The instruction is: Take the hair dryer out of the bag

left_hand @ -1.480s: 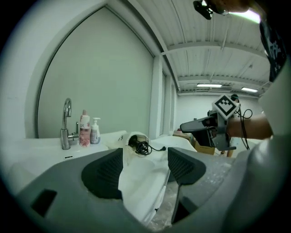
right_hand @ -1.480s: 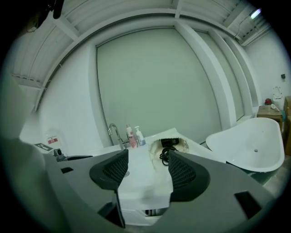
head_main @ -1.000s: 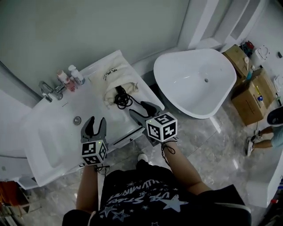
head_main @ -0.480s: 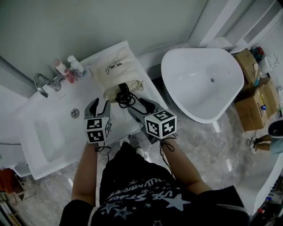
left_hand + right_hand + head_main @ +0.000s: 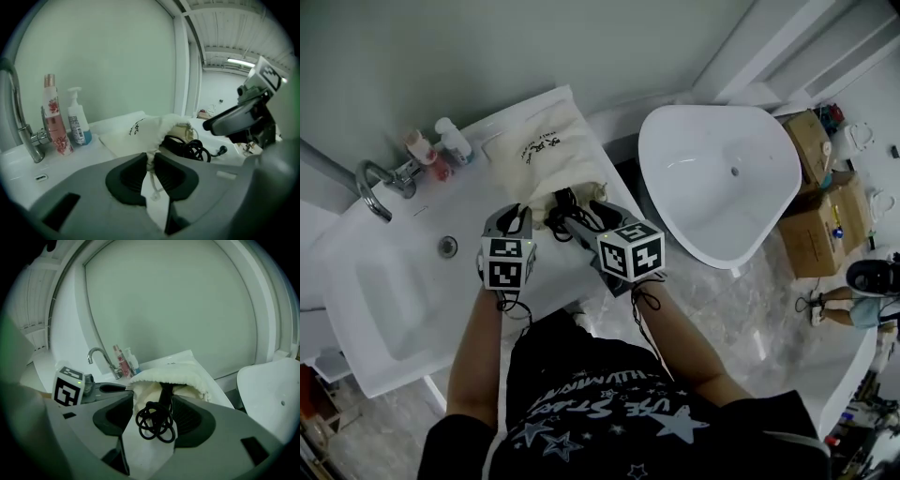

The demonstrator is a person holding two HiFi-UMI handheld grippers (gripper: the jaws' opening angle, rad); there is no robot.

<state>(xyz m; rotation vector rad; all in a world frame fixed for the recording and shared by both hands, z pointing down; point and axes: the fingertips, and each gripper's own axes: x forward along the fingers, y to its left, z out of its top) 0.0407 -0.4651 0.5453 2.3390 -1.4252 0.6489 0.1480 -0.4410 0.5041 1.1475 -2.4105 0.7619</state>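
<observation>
A cream drawstring bag (image 5: 546, 150) lies on the white counter (image 5: 478, 202) beside the sink. The hair dryer's black handle (image 5: 165, 393) sticks out of the bag's mouth, and its coiled black cord (image 5: 566, 219) lies in front. My left gripper (image 5: 514, 221) is at the left side of the mouth. Its jaws are closing, and the pads pinch the bag's gathered edge (image 5: 151, 157) with the drawstring hanging below. My right gripper (image 5: 586, 214) is open, its jaws on either side of the cord coil (image 5: 154, 423) and not touching it. The dryer's body is hidden inside the bag.
A chrome faucet (image 5: 377, 178) and two bottles (image 5: 439, 145) stand at the back left, by the sink basin (image 5: 380, 291). A white bathtub (image 5: 722, 173) sits to the right of the counter. Beyond it are cardboard boxes (image 5: 820, 202) and a person's legs (image 5: 853, 300).
Both grippers have moved forward and down to the bag's mouth. The left jaws went from wide open to pinched on the bag's edge. The right jaws now straddle the cord.
</observation>
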